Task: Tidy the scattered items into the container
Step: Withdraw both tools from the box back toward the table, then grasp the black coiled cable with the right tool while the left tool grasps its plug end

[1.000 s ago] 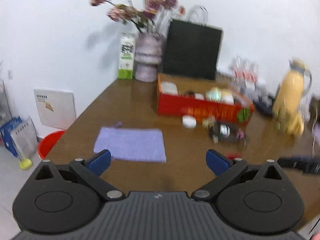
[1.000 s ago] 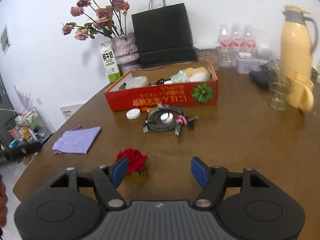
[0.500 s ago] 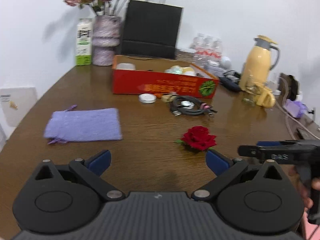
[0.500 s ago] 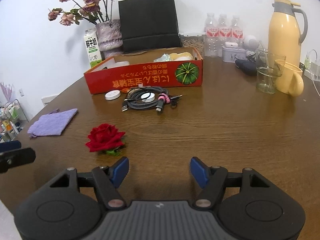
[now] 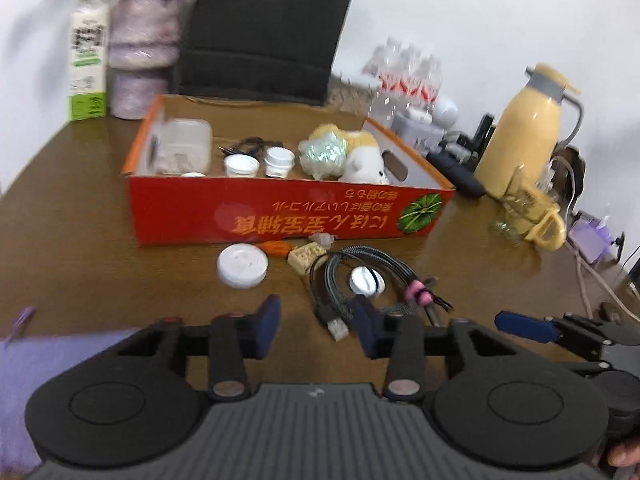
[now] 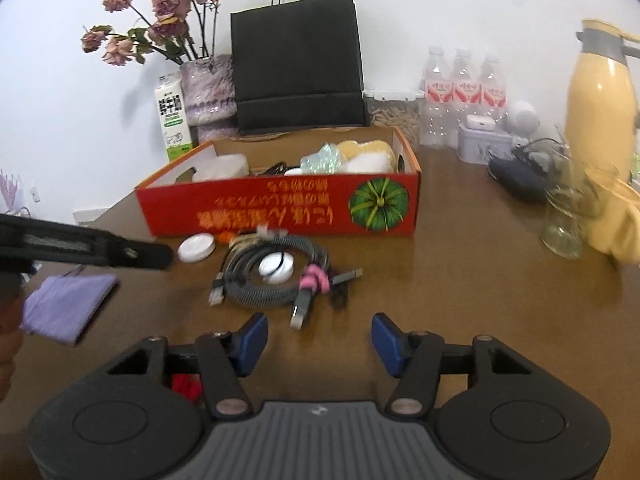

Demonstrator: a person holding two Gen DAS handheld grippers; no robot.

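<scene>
**Ana:** Braided grey cable (image 6: 272, 280) is lying coiled on the counter (image 6: 460, 304), just in front of the red box (image 6: 280, 210), with a white disc (image 6: 276, 267) sitting inside its loop. The right claw (image 6: 318, 340) is hovering close before it, spread wide and holding nothing.

**Ben:** And the left claw (image 5: 316, 326)?

**Ana:** It is hanging partly open, empty too, pointing at the same coil and the white lid (image 5: 242, 266) beside it. I am judging the cable to be the step in hand.

**Ben:** How should it go?

**Ana:** I am thinking the right claw should close across the bundle near the pink tie (image 6: 316, 276), where the strands are gathered, so the plugs are not trailing. Loose ends could be snagging the box wall, so lifting well above the rim matters.

**Ben:** And the rest?

**Ana:** The purple pouch (image 6: 66, 306) is waiting at the left, and something red (image 6: 186, 386) is peeking from under the right claw.
</scene>
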